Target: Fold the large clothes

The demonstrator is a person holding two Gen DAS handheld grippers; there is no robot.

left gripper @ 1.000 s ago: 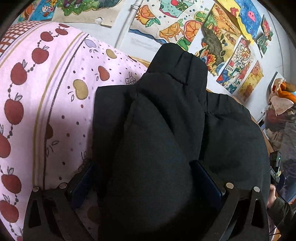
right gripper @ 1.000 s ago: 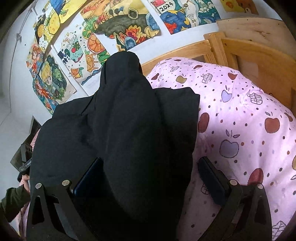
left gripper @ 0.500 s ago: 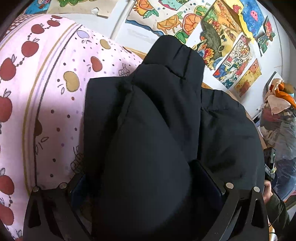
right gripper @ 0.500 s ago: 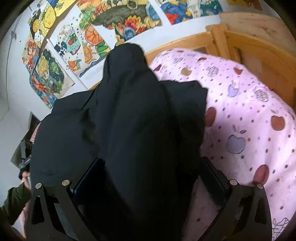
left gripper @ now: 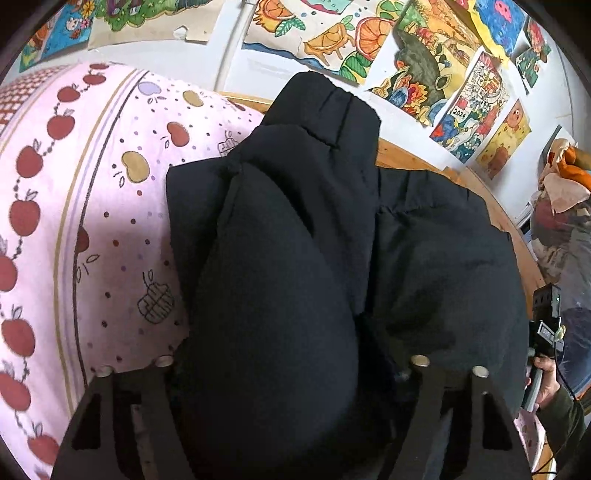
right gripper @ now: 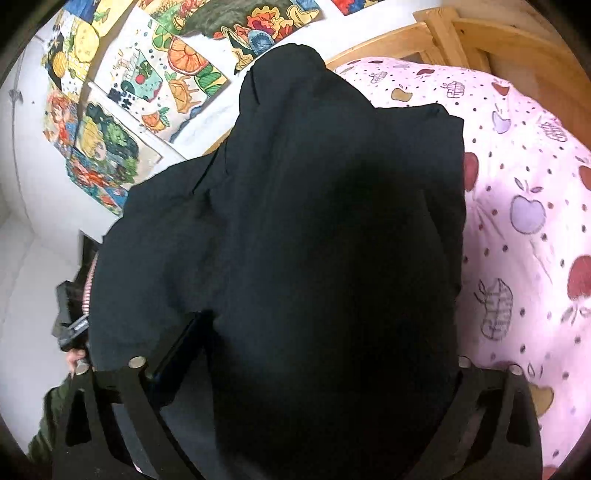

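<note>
Garment: a black padded jacket (left gripper: 280,280) lies folded on a pink apple-print quilt (left gripper: 92,229).
Left gripper (left gripper: 291,363): jaws closing on a thick puffed fold of the jacket that fills the gap between them.
Right gripper (right gripper: 299,363): jaws closing around another bulky fold; contact unclear.
Backdrop: colourful drawings (left gripper: 436,66) on a white wall.

1. A bed with a light wooden frame (right gripper: 491,35) stands against the wall.
2. A puffy pink quilt (left gripper: 92,206) printed with apples and dots covers it.
3. A bulky black jacket (left gripper: 288,258) lies directly on the quilt, folded into a thick bundle, one end reaching toward the wall.
</note>
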